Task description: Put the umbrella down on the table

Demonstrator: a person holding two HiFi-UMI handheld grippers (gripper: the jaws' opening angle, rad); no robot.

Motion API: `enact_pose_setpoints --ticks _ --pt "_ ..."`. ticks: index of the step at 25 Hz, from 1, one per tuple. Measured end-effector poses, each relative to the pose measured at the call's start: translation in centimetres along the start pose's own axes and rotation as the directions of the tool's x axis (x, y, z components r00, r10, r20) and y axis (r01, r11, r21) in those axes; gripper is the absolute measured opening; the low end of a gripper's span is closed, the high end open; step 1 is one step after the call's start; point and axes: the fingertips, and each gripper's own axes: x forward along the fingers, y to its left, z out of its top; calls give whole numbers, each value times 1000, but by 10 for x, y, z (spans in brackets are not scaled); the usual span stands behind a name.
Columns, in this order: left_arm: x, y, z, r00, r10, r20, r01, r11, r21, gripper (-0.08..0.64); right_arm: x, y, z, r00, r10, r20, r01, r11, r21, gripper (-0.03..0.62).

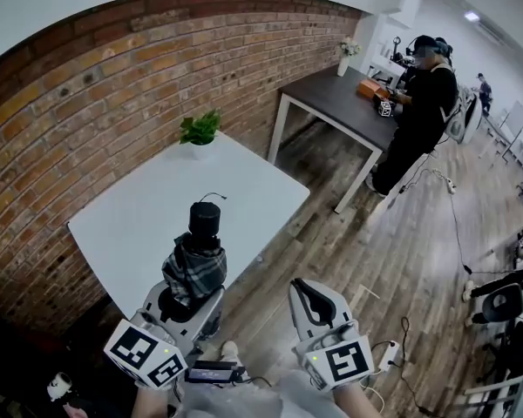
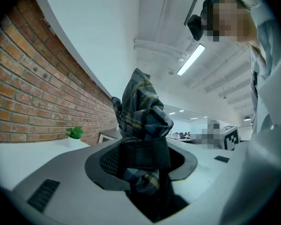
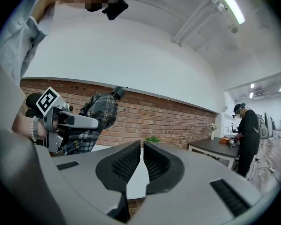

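A folded plaid umbrella (image 1: 196, 266) stands upright with its black handle (image 1: 204, 219) on top, over the near edge of the white table (image 1: 148, 212). My left gripper (image 1: 192, 301) is shut on the umbrella's lower part. In the left gripper view the plaid fabric (image 2: 143, 121) fills the space between the jaws of the left gripper (image 2: 143, 165). My right gripper (image 1: 312, 301) hangs to the right of the table over the wooden floor. In the right gripper view the right gripper (image 3: 141, 159) is shut with nothing in it, and the umbrella (image 3: 96, 114) shows at the left.
A small potted plant (image 1: 200, 131) stands at the white table's far corner by the brick wall (image 1: 87, 85). Behind is a dark table (image 1: 344, 103) with a person (image 1: 423, 103) working at it. Cables (image 1: 453, 207) and a chair (image 1: 506, 299) lie on the floor at the right.
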Motion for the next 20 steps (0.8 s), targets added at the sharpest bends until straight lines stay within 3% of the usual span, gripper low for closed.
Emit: enact_pose_setpoints --ticks 8,20 --pt "51 50 15 1000 -7 -4 7 1000 12 213 66 -35 4 1000 -10 15 10 1000 4 52" --pt "86 83 18 999 40 -11 -40 999 0 213 116 -57 6 998 53 18 -53 999 3 52"
